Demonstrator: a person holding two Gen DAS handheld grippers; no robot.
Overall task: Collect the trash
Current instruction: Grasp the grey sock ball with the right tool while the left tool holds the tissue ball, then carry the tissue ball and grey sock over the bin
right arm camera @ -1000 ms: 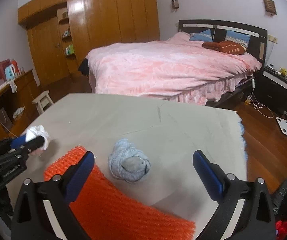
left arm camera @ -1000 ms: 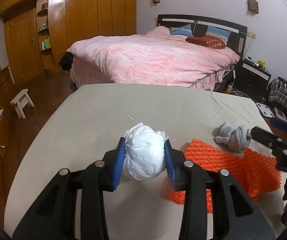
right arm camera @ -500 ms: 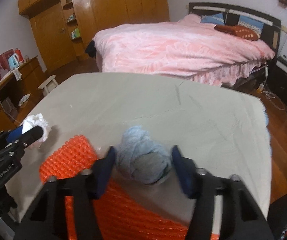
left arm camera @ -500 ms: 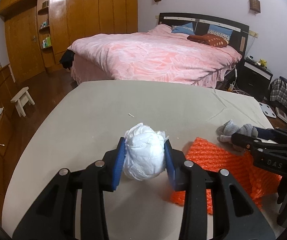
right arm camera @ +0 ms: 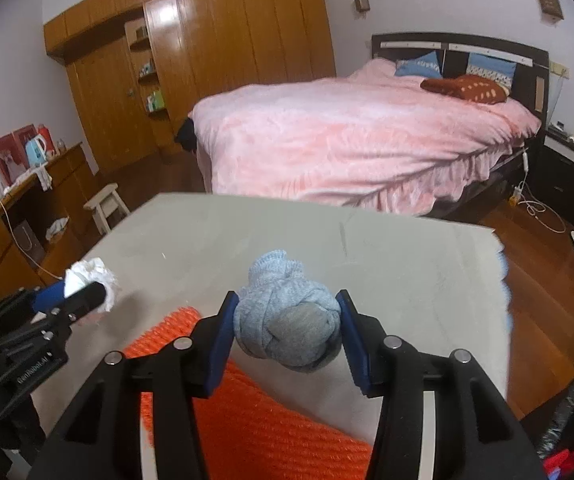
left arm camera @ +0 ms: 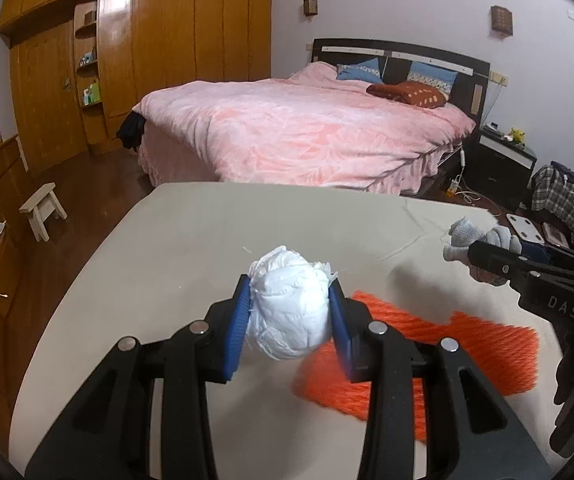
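While the wad of white tissue (left arm camera: 289, 306) sits squeezed between the blue pads of my left hand-held gripper (left arm camera: 289, 320), clear of the worktop (left arm camera: 175, 248), the thing most likely to fail is the grip itself: crumpled paper gives under pressure, and if it compresses further it could slide out forward and drop. My right hand-held gripper (right arm camera: 287, 328) is clamped on the balled grey-blue sock (right arm camera: 287, 320), which also hangs above the worktop, held at its sides with its knotted top poking out past the pads. That bundle is soft and rounder than the pads are flat, so a quick swing could roll it loose, or the knot could unwind and leave a tail dangling.

Below both loads the orange foam net (left arm camera: 427, 344) lies flat on the worktop, not yet collected. With both grippers full I cannot take it now, and I judge a low pass over it could snag its mesh and drag it along.

At the lower right edge of the right wrist view I see what looks like a black bag rim (right arm camera: 571, 420); I cannot tell how wide it stands, so a careless release could land beside it, on the wooden floor (right arm camera: 547, 300).
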